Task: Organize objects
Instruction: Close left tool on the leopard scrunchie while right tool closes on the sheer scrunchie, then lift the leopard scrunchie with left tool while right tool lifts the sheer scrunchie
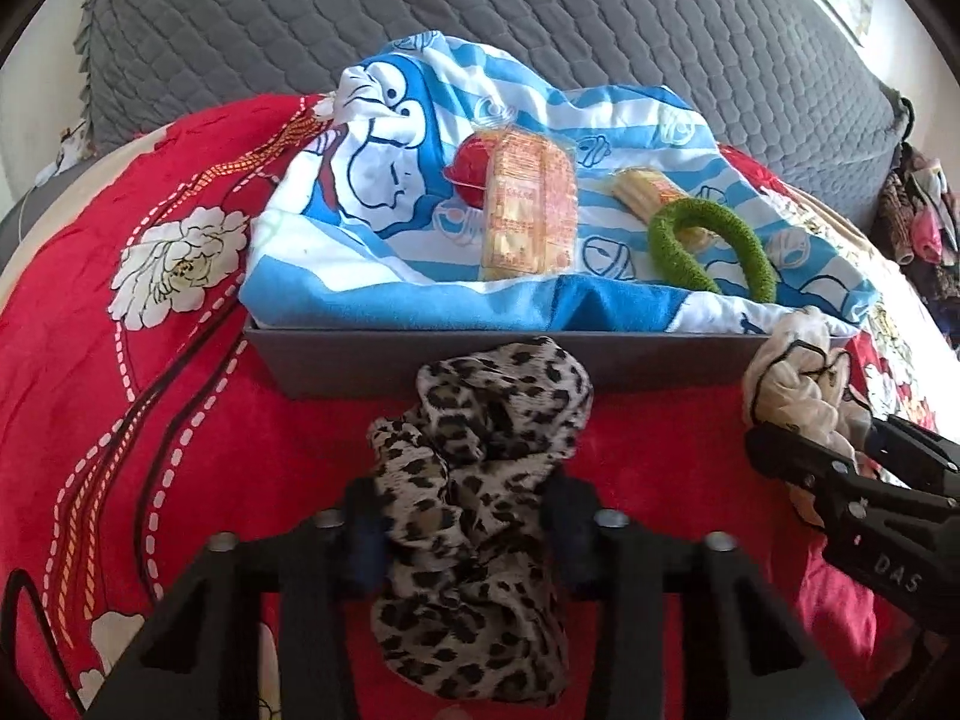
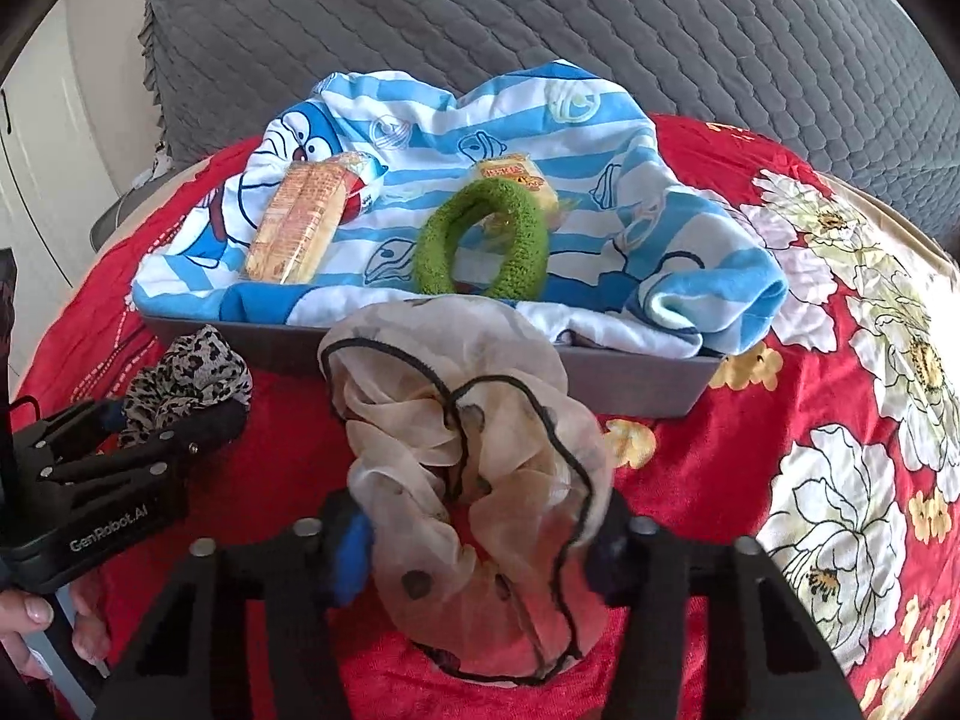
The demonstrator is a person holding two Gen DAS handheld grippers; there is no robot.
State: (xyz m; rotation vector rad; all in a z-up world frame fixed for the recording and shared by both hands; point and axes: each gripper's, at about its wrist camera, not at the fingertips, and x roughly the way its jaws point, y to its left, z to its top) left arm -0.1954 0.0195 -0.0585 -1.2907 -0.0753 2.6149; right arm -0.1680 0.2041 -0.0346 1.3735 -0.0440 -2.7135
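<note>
My left gripper (image 1: 465, 531) is shut on a leopard-print scrunchie (image 1: 480, 480) and holds it just in front of the grey tray (image 1: 360, 360). My right gripper (image 2: 480, 540) is shut on a cream sheer scrunchie with black trim (image 2: 468, 450), also in front of the tray (image 2: 630, 378). The tray holds a blue-and-white cartoon towel (image 1: 384, 192), an orange snack pack (image 1: 528, 210), a red item (image 1: 471, 168), a yellow snack (image 1: 642, 192) and a green scrunchie (image 1: 708, 246). The right gripper shows at the right of the left wrist view (image 1: 840, 450); the left one shows at the left of the right wrist view (image 2: 132, 420).
Everything rests on a red floral blanket (image 1: 120, 360) over a bed. A grey quilted cover (image 1: 420, 12) rises behind the tray. Clothes (image 1: 924, 222) are piled at the far right.
</note>
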